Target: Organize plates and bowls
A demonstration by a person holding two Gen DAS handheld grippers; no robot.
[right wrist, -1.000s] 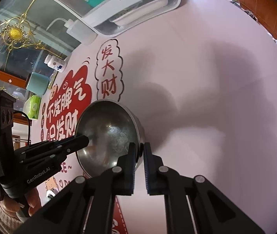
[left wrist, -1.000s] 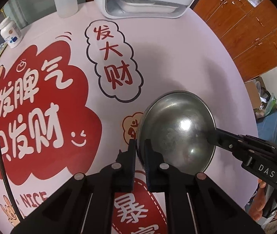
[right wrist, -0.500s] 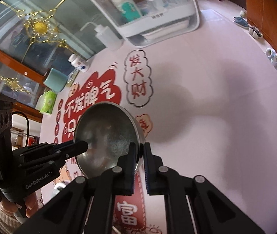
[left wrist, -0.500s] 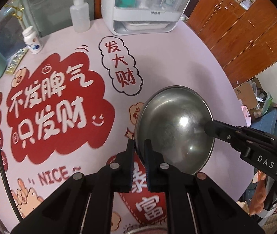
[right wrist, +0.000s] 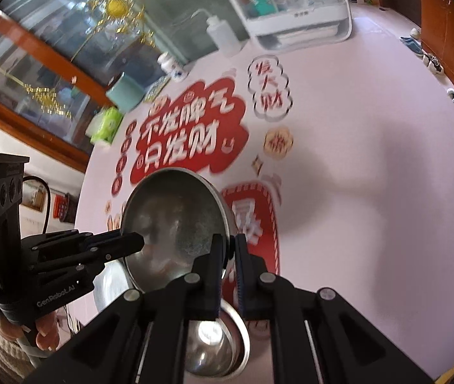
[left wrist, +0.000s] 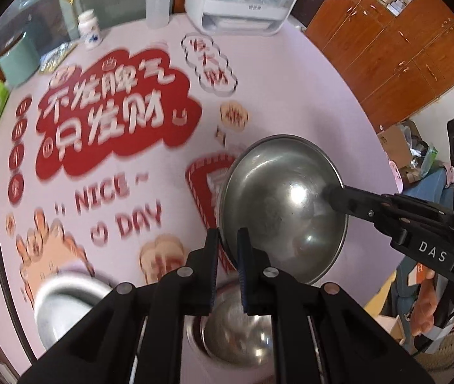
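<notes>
Two hand-held grippers carry your round stainless-steel bowl [left wrist: 282, 206] above the pink printed table [left wrist: 290, 89]: your left hand-held gripper [left wrist: 227, 240] pinches its left rim, your right hand-held gripper [right wrist: 230, 246] its right rim. Another shiny steel bowl [left wrist: 239, 329] sits below, near you.
</notes>
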